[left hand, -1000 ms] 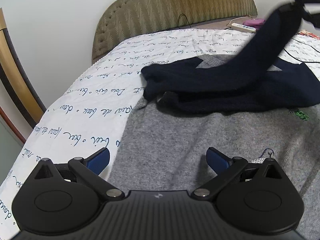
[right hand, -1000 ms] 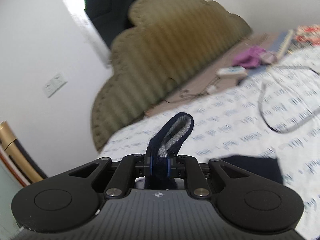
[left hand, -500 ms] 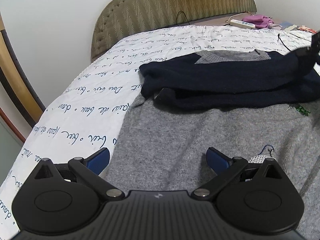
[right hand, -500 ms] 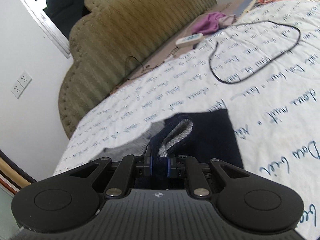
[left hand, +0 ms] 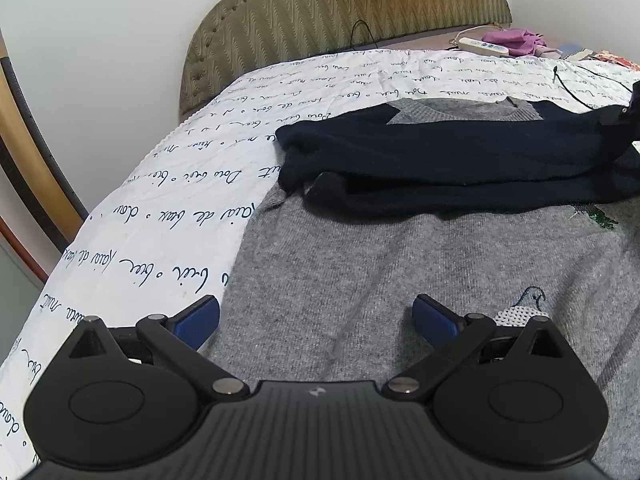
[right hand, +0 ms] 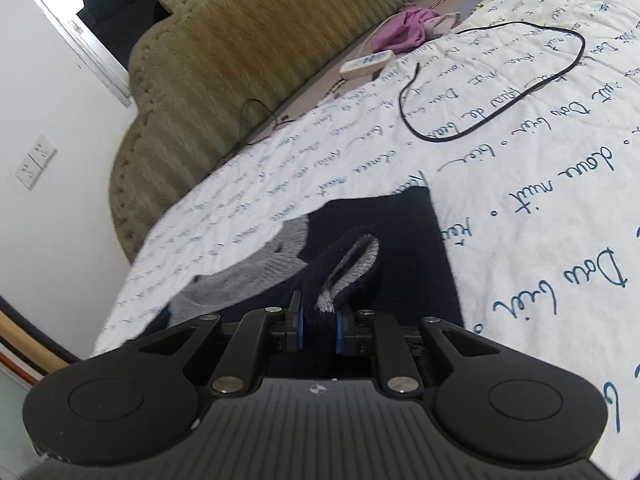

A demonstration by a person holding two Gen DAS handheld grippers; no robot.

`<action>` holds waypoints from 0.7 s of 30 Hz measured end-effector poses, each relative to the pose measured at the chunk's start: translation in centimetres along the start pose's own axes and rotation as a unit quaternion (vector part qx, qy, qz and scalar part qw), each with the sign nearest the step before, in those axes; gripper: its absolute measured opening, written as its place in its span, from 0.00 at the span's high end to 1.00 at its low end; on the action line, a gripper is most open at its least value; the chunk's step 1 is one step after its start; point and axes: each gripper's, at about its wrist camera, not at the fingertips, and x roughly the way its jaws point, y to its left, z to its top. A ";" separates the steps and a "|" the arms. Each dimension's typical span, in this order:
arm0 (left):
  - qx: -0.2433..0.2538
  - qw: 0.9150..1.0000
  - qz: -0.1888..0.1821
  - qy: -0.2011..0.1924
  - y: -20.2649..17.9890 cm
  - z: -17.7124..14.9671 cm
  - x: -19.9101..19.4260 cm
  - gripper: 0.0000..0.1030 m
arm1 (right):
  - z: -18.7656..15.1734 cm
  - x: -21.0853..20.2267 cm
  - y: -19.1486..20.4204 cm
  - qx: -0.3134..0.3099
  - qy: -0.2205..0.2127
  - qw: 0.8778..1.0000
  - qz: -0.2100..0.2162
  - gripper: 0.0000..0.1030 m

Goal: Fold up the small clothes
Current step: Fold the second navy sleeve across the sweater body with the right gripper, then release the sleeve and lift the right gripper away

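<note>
A small grey sweater (left hand: 400,264) with dark navy sleeves lies flat on the bed, its grey collar (right hand: 276,252) toward the headboard. One navy sleeve (left hand: 440,152) is folded across the chest. My right gripper (right hand: 319,326) is shut on that sleeve's cuff (right hand: 348,268), whose grey lining shows, low over the navy shoulder. In the left wrist view the right gripper (left hand: 624,116) shows at the right edge, holding the sleeve end. My left gripper (left hand: 316,316) hangs open over the sweater's lower grey part, nothing between its fingers.
The bed has a white cover with blue script (left hand: 180,216) and a padded olive headboard (left hand: 340,8). A black cable (right hand: 496,88) loops on the cover to the right. A white power strip (right hand: 366,64) and purple cloth (right hand: 404,28) lie by the headboard.
My right gripper has come down and across with the sleeve, laying it flat over the sweater's chest. The left gripper has stayed still and open.
</note>
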 end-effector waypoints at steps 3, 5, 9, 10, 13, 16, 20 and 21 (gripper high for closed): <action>-0.001 1.000 -0.001 0.000 0.0 0.0 0.0 0.00 | 0.2 -0.5 0.1 -0.003 -0.002 1.000 -0.028 0.67; -0.002 1.000 -0.002 -0.001 0.1 0.0 -0.1 0.00 | 0.2 -0.9 -0.2 -0.009 -0.014 0.998 -0.062 0.54; -0.008 1.000 -0.006 -0.004 0.2 0.0 -0.4 0.00 | 0.1 -2.5 -1.0 0.002 -0.062 0.992 -0.110 0.53; -0.009 1.000 -0.008 -0.004 0.2 0.0 -0.4 0.00 | 0.0 -2.9 -0.9 -0.004 -0.074 0.991 -0.114 0.53; -0.014 1.000 -0.012 -0.005 0.2 0.0 -0.5 0.00 | -0.5 -3.0 0.2 -0.047 -0.074 0.991 -0.097 0.53; -0.013 1.000 -0.013 -0.002 0.0 -0.1 -0.5 0.00 | -1.4 -1.6 1.4 -0.090 -0.030 0.992 -0.081 0.50; -0.010 1.000 -0.011 -0.005 0.1 -0.4 -0.9 0.00 | -1.9 -0.2 1.0 -0.090 -0.007 0.987 -0.130 0.50; -0.012 1.000 -0.010 -0.006 0.2 -0.4 -0.9 0.00 | -1.9 -0.7 0.9 -0.086 -0.014 0.988 -0.124 0.50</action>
